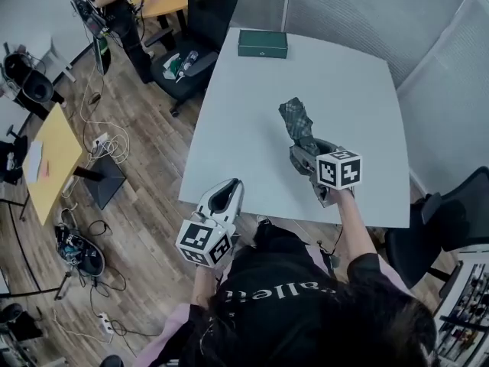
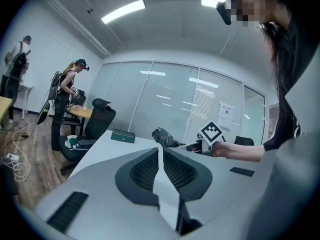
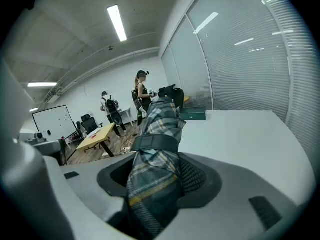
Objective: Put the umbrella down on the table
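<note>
A folded grey-green plaid umbrella (image 1: 296, 123) is held over the near right part of the pale grey table (image 1: 244, 140), its tip toward the table's middle. My right gripper (image 1: 307, 154) is shut on its lower end. In the right gripper view the umbrella (image 3: 157, 149), with its dark strap, runs out between the jaws of my right gripper (image 3: 159, 178). My left gripper (image 1: 228, 192) hangs at the table's near left edge, shut with nothing in it. From the left gripper view, the closed left gripper (image 2: 160, 154) points across the table at the umbrella (image 2: 164, 136).
A dark green flat box (image 1: 262, 43) lies at the table's far edge. A black office chair (image 1: 195, 40) stands at the far left corner, another chair (image 1: 451, 220) at the near right. Yellow desks (image 1: 50, 159), floor cables and two people occupy the room's left.
</note>
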### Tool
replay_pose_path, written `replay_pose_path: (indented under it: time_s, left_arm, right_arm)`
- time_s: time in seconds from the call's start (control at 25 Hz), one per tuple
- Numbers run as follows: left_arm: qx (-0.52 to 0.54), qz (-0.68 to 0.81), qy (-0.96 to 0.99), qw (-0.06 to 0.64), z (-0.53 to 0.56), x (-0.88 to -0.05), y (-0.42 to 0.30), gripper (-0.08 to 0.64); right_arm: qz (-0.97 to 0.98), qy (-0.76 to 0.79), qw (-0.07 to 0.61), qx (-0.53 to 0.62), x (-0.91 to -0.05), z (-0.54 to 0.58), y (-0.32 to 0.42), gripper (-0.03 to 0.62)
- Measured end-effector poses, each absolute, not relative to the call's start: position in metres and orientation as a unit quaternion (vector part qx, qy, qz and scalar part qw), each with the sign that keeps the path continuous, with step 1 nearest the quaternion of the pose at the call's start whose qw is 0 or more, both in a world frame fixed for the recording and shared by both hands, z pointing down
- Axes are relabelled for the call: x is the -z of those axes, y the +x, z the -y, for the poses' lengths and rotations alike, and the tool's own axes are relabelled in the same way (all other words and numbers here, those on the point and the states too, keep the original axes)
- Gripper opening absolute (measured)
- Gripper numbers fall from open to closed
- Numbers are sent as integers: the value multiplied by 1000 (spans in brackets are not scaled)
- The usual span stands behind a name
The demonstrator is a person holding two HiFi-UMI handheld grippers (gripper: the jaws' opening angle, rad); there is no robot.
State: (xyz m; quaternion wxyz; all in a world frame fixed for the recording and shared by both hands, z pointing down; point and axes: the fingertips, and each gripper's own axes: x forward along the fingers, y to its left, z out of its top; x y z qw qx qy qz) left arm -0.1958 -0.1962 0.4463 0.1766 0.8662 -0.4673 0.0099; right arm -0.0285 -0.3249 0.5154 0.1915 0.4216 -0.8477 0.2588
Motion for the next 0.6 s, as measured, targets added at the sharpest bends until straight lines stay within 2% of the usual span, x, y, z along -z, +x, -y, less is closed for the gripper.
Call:
replay_pose_path:
  time_s: [0.6]
  left_arm:
    - [-49,498,842,203,276,-463,-194,31]
  right_arm:
    - [819,395,320,-265,-645,478,-24,233]
